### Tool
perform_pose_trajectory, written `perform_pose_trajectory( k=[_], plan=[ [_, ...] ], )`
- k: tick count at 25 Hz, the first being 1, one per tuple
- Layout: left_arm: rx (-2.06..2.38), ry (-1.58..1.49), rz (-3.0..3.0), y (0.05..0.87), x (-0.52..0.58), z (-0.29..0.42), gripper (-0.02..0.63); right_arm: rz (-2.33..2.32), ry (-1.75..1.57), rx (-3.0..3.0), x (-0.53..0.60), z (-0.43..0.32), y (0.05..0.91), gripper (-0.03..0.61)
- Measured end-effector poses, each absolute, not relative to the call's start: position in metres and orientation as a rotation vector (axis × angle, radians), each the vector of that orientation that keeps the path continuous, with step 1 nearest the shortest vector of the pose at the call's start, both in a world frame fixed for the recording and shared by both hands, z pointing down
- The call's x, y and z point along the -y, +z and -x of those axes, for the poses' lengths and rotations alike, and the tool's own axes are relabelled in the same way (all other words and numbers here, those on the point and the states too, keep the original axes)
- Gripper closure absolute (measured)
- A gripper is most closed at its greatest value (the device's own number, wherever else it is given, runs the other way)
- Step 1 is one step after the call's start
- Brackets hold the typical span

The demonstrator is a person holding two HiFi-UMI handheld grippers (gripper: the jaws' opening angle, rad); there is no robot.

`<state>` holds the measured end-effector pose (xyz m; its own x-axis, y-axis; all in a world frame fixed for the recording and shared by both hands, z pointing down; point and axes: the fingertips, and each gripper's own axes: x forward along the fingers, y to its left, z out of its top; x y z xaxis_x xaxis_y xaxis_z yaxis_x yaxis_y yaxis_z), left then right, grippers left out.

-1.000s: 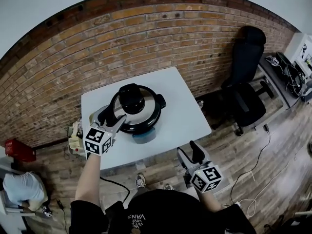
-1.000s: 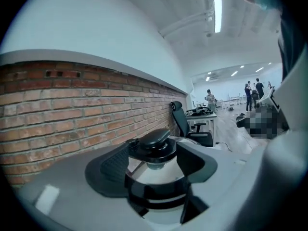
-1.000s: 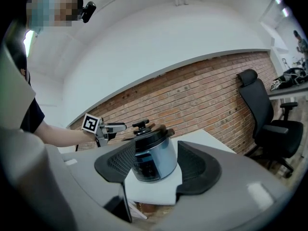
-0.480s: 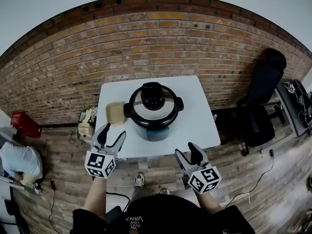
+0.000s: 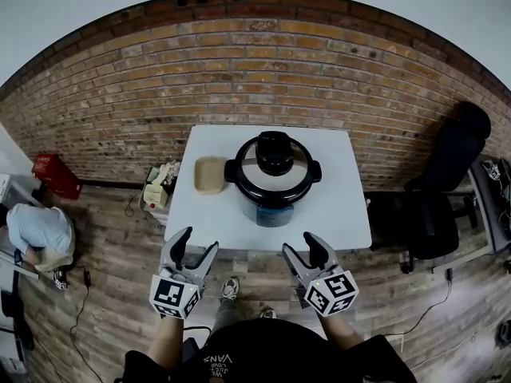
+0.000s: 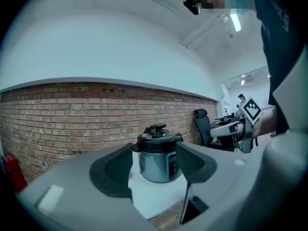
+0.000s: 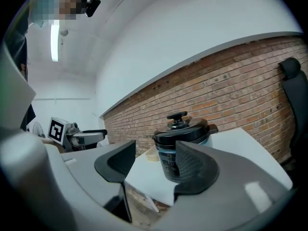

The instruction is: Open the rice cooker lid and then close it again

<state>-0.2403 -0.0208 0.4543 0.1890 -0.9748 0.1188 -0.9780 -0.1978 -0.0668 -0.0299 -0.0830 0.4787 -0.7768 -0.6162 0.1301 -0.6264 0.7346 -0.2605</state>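
The round rice cooker [image 5: 273, 180], with its blue-grey body and steel-ringed top, stands at the middle of the white square table [image 5: 343, 214], a little toward the far side. Its black lid [image 5: 274, 163] sits flat and closed, with the knob upright at the centre.

The left gripper [image 5: 199, 239] and the right gripper [image 5: 299, 244] hover side by side on the near side of the table, just off its near edge and well apart from the cooker. Each gripper view shows its jaws spread wide with nothing between them, and the cooker framed far off in the gap.

No step is in contact now. With the lid down and both tools held back, this reads either as the moment ahead of the reach or as the task done; I cannot tell which. If the opening lies ahead, the next move calls for one gripper to go forward over the near edge, line its jaws up on the knob and close firmly before lifting.

The closed lid hides whatever is in the cooker. Just left of it lies a shallow tan square dish [image 5: 210, 175], and nothing shows inside it.
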Motion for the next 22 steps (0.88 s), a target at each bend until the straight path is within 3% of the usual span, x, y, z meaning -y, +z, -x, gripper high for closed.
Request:
perform_pose_trajectory(
  k=[5,12,17,22],
  plan=[
    [1.989,0.204,-2.330,0.470,0.001,0.234,0.343,-0.989,0.455,2.891,0.075,0.034,0.485,0.316],
    [1.998,0.222,-2.342,0.480,-0.012,0.216,0.413,-0.961,0.446,2.866,0.066,0.032,0.494,0.336],
    [2.016,0.225,-2.365,0.480,-0.015,0.204,0.556,-0.949,0.435,2.852,0.060,0.030,0.501,0.405],
    [2.001,0.204,-2.361,0.484,-0.020,0.195,0.605,-0.943,0.430,2.833,0.055,0.027,0.510,0.491]
  ],
)
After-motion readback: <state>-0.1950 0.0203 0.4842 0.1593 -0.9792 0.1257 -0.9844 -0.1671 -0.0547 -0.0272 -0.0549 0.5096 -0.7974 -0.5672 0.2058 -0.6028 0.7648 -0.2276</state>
